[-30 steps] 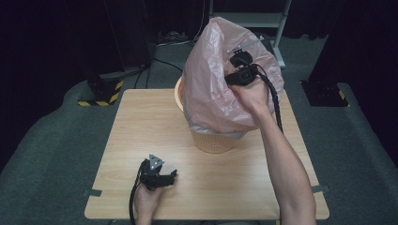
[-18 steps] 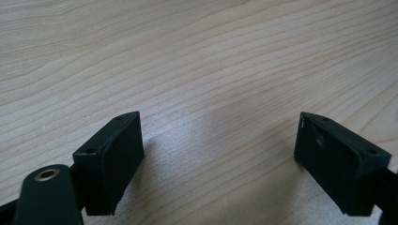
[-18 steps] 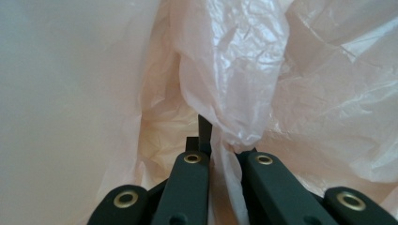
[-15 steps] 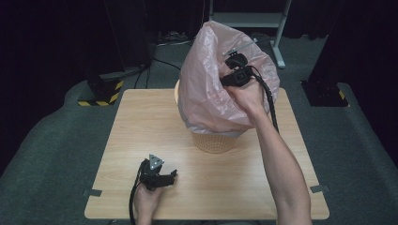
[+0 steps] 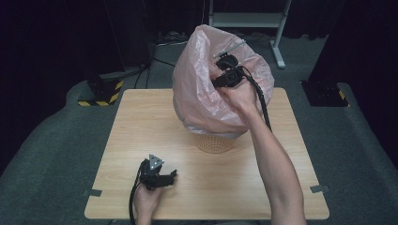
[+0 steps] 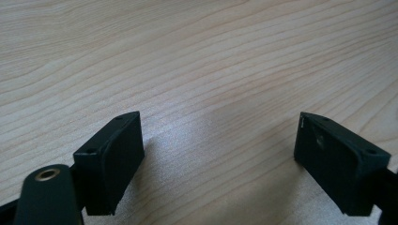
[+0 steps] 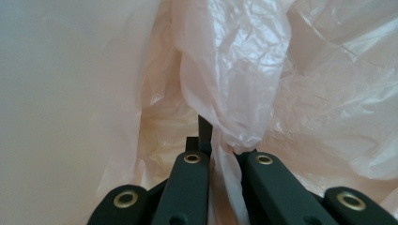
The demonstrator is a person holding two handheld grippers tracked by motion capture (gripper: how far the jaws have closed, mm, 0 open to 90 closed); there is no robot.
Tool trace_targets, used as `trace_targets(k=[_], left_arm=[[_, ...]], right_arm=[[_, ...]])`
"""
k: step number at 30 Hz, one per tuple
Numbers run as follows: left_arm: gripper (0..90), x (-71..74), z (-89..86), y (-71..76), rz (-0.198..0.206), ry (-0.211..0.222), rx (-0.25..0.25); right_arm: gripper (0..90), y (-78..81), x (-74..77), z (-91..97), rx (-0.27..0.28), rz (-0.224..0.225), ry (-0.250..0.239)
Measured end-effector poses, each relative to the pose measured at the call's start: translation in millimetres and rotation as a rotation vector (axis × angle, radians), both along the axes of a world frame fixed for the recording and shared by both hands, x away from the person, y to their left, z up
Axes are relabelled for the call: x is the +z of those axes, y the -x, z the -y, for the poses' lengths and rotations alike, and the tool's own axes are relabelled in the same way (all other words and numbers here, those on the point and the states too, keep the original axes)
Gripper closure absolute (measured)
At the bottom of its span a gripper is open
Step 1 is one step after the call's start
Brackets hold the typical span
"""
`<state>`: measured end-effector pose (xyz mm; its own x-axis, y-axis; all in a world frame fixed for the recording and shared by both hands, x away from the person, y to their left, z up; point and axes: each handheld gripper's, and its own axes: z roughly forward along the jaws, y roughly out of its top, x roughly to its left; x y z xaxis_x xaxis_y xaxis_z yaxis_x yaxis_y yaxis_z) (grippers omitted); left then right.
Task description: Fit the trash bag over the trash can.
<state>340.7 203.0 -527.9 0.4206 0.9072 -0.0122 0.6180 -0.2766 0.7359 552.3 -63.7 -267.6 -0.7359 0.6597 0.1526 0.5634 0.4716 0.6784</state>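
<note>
Pale wooden table: right gripper clamps thin pink plastic bag, light, limp, slippery; grip gathered folds. Left gripper released.

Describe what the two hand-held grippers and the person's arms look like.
Both are black. The left hand-held gripper carries a grey three-cornered plate on top and has blocky black pads. The right hand-held gripper has flat arms with brass-coloured rivets. Black cables trail from each. The forearms are bare, no sleeves.
</note>
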Motion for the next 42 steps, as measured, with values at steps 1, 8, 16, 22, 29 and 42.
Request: trace_targets(k=[1, 8, 16, 22, 29, 42], left_arm=[[16.2, 0.0, 0.0, 0.0, 0.0, 0.0, 0.0], [16.2, 0.0, 0.0, 0.0, 0.0, 0.0, 0.0], [16.2, 0.0, 0.0, 0.0, 0.0, 0.0, 0.0], [17.5, 0.2, -2.5, -0.5, -0.001, 0.02, 0.013], [17.5, 0.1, -2.4, -0.6, -0.001, 0.019, 0.012], [17.6, 0.3, -1.5, -0.6, 0.002, -0.002, 0.009]], right_arm=[[89.2, -0.8, -0.9, -0.3, -0.001, -0.003, 0.003], [89.0, -1.9, -5.2, -1.9, -0.007, -0.018, 0.037], [87.1, -3.2, -5.2, 1.0, -0.015, -0.019, 0.03], [79.7, -3.2, -4.2, 4.3, -0.031, -0.013, 0.021], [71.5, 0.6, 1.5, 8.2, -0.059, 0.009, 0.044], [87.8, -6.0, 0.4, 0.6, -0.032, -0.004, 0.072]])
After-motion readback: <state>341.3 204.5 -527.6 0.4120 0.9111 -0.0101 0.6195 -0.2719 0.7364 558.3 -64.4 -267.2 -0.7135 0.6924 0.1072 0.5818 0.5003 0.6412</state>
